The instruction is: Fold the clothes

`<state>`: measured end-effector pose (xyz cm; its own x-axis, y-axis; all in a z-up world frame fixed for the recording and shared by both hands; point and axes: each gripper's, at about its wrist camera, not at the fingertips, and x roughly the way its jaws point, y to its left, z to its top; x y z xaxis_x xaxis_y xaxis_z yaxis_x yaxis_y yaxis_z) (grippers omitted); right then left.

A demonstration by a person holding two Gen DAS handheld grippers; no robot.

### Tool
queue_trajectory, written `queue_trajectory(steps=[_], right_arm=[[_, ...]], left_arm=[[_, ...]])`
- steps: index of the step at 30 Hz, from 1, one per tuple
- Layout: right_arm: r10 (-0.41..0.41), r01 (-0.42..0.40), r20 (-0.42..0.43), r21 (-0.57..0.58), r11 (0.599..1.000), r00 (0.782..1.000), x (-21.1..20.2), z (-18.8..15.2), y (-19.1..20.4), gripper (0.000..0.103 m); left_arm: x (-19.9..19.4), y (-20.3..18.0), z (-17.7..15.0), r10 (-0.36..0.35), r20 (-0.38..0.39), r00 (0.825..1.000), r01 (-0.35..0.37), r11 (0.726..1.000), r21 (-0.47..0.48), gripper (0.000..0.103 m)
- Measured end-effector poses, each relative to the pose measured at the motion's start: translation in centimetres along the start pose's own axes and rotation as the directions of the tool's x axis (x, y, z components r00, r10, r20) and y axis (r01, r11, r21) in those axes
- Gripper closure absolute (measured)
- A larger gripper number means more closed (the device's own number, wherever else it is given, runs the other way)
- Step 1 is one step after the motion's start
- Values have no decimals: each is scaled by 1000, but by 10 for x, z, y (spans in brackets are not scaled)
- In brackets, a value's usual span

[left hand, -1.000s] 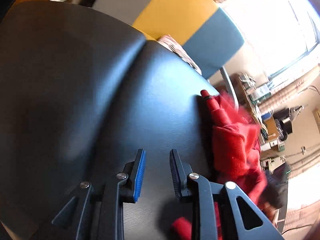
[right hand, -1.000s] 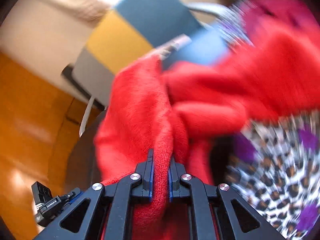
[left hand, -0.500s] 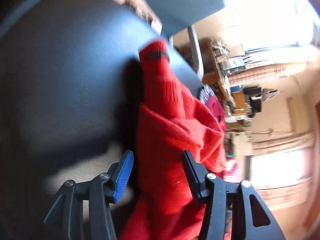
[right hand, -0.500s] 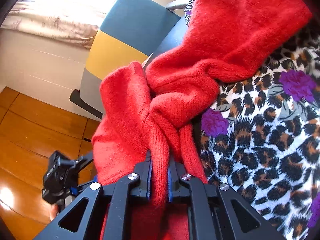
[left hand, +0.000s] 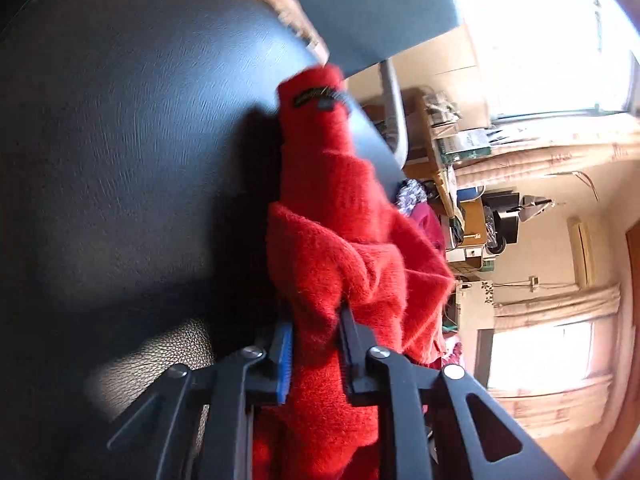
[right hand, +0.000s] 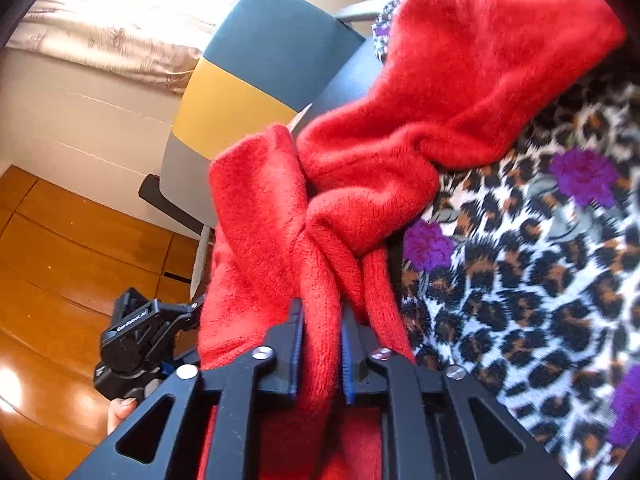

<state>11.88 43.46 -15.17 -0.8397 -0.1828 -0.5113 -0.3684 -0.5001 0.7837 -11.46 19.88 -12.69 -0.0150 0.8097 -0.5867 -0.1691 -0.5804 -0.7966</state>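
Between the left tongs (left hand: 316,344) a fold of the red sweater (left hand: 340,264) is gripped, the jaws having just been closing onto it with the knit pressed between the pads. From that grip the garment is stretched straight ahead of the tongs, its long axis running away from them and tilted slightly toward the far left, ending in a narrow end with a small dark label (left hand: 316,98) sewn across it. That far end is laid on the dark desk (left hand: 120,140), which spreads out to the left of the tongs. The left tongs are angled downward toward the desk.

Between the right tongs (right hand: 320,344) a rolled ridge of the same red sweater (right hand: 440,100) is seen, with the jaws having just been opening; whether the pads press on it cannot be told for certain. Ahead and to the right of these tongs the bulk of the sweater is bunched and twisted, draped over a leopard-print cloth with purple flowers (right hand: 540,280). To the left, lower down, the other black device (right hand: 136,340) is visible with a fingertip (right hand: 120,410) beneath it, above a wooden floor (right hand: 60,260). Beyond the sweater a blue, yellow and grey chair back (right hand: 248,80) is seen.
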Motion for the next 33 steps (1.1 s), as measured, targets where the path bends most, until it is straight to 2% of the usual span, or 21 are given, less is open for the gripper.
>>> queue_trajectory(steps=[2, 3, 4, 6, 7, 9, 10, 11, 12, 15, 16, 18, 20, 24, 25, 26, 28, 29, 31, 32, 33], right_arm=[[2, -1, 65, -8, 1000, 998, -16, 1, 5, 34], [17, -16, 99, -11, 1000, 995, -24, 1, 7, 31], [38, -36, 114, -22, 999, 993, -29, 1, 10, 31], [85, -77, 91, -85, 993, 992, -32, -1, 24, 34], [94, -84, 73, -127, 988, 993, -31, -4, 32, 39], [75, -69, 20, -233, 970, 997, -19, -14, 52, 46], [62, -61, -6, -287, 956, 998, -13, -19, 63, 53], [26, -36, -35, -316, 948, 999, -4, -24, 66, 60], [-17, -5, -64, -340, 940, 998, 5, -29, 68, 62], [-122, 67, -128, -366, 928, 984, 33, -41, 64, 62], [-126, 71, -128, -363, 929, 984, 36, -42, 63, 61], [-120, 70, -121, -356, 932, 985, 37, -41, 61, 62], [-122, 74, -123, -340, 937, 985, 37, -39, 63, 62], [-132, 87, -129, -307, 948, 983, 37, -34, 67, 56], [-137, 93, -130, -300, 950, 982, 36, -33, 66, 56], [-141, 97, -132, -298, 950, 981, 36, -32, 67, 54], [-149, 103, -136, -299, 949, 979, 38, -31, 70, 52], [-155, 107, -137, -307, 946, 978, 39, -30, 72, 52], [-163, 113, -136, -317, 942, 977, 38, -33, 72, 51], [-162, 111, -138, -318, 941, 977, 36, -36, 70, 50], [-161, 110, -140, -319, 941, 977, 35, -37, 67, 50]], left_arm=[[-19, -11, 5, -16, 24, 1000, 16, 1000, 26, 88], [-31, -19, 8, -22, 31, 999, 21, 998, 51, 88], [-40, -26, 10, -20, 36, 999, 17, 997, 77, 88], [-55, -42, 16, 2, 29, 1000, -7, 990, 141, 88], [-60, -47, 18, 16, 22, 1000, -20, 986, 167, 88], [-70, -55, 22, 40, 22, 999, -43, 978, 204, 88], [-73, -57, 25, 48, 30, 998, -53, 976, 213, 88], [-77, -59, 27, 56, 38, 998, -63, 973, 222, 89], [-83, -54, 29, 65, 47, 997, -74, 973, 218, 90], [-109, -34, 31, 84, 84, 993, -99, 977, 190, 96], [-121, -25, 32, 80, 106, 991, -98, 979, 179, 103], [-148, -9, 35, 67, 164, 984, -93, 984, 154, 103], [-174, -2, 42, 65, 239, 969, -100, 986, 135, 103], [-183, 18, 49, 131, 251, 959, -162, 981, 109, 103], [-179, 23, 49, 155, 258, 953, -188, 977, 105, 99], [-171, 29, 49, 161, 253, 954, -191, 977, 98, 86], [-149, 45, 46, 144, 191, 971, -153, 988, 35, 71], [-139, 54, 44, 125, 161, 979, -127, 992, -1, 70], [-116, 78, 32, 20, 80, 997, -10, 992, -126, 64], [-109, 87, 26, -6, 63, 998, 17, 984, -175, 59], [-103, 95, 20, -26, 51, 998, 36, 975, -218, 59]])
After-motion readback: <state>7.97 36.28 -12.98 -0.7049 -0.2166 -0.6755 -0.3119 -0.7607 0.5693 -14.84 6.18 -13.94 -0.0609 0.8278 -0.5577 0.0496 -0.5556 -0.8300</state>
